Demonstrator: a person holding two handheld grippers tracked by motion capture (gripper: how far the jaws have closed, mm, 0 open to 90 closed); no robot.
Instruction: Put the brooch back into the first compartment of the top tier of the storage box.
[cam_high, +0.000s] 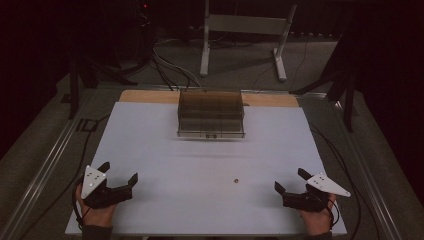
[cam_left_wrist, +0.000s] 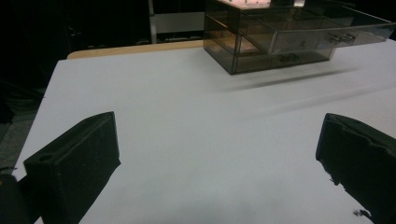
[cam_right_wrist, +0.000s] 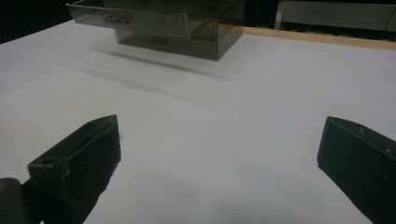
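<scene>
Small round object (cam_high: 236, 179), maybe a ring or nut, too tiny to tell, lies on the white table (cam_high: 165, 150) between my grippers, nearer the right. My left gripper (cam_high: 119, 176) and right gripper (cam_high: 291, 181) rest low at the near edge, jaws spread wide, holding nothing. Smoky clear drawer box (cam_high: 211, 114) sits at the far side, top drawer (cam_left_wrist: 327, 37) pulled out; contents unclear.

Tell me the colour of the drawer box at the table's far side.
Smoky brown, see-through plastic drawer box; clearest in the left gripper view.
</scene>
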